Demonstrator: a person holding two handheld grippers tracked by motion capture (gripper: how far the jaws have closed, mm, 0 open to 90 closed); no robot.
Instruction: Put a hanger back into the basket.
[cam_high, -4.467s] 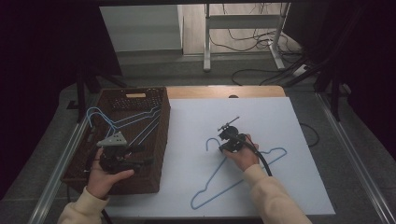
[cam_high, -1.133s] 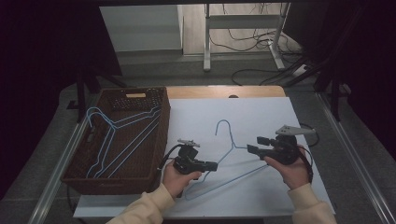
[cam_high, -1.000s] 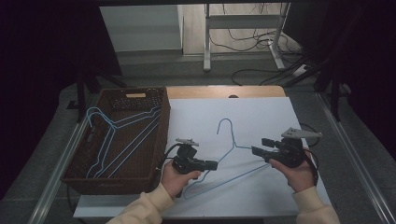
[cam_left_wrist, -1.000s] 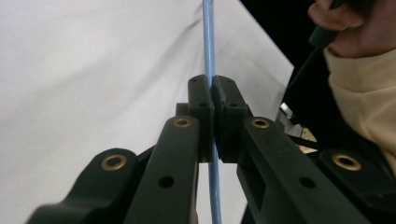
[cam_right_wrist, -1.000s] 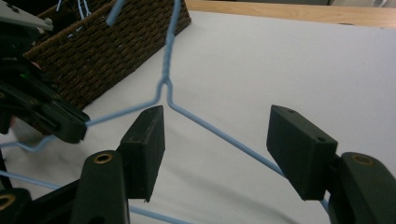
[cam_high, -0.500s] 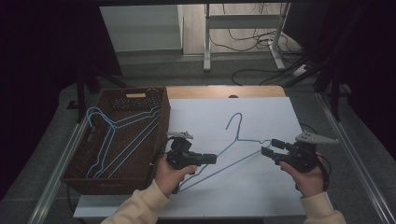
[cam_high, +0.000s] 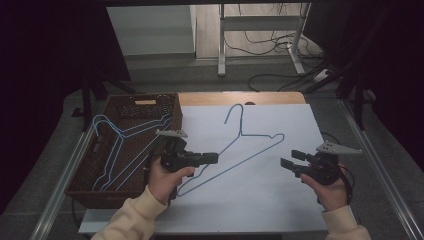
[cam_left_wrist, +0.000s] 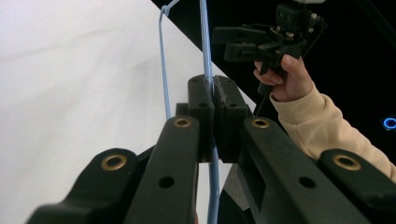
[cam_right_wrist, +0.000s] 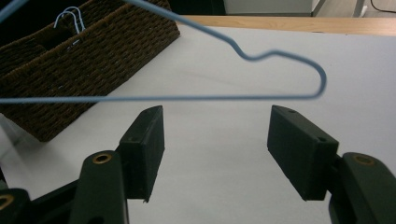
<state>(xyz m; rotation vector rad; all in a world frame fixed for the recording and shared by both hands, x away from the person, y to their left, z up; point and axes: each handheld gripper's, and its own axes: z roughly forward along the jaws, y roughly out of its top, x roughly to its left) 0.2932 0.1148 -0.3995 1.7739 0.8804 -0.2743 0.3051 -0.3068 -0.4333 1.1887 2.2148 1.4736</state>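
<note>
gripping the blue hanger (cam_high: 235, 150), left tongs (cam_high: 212, 158) clenched; right tongs (cam_high: 289, 159) released.

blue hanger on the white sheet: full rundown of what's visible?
The blue hanger is thin bent wire, one piece: a hook at the far end, a short neck, two sloping shoulders with a small notch, and a straight bottom bar. It slants across the white sheet, hook pointing away from the person. The left tool is clamped shut on the wire near its lower left corner. The right tool stands open, near the hanger's right end, not touching it.
</note>
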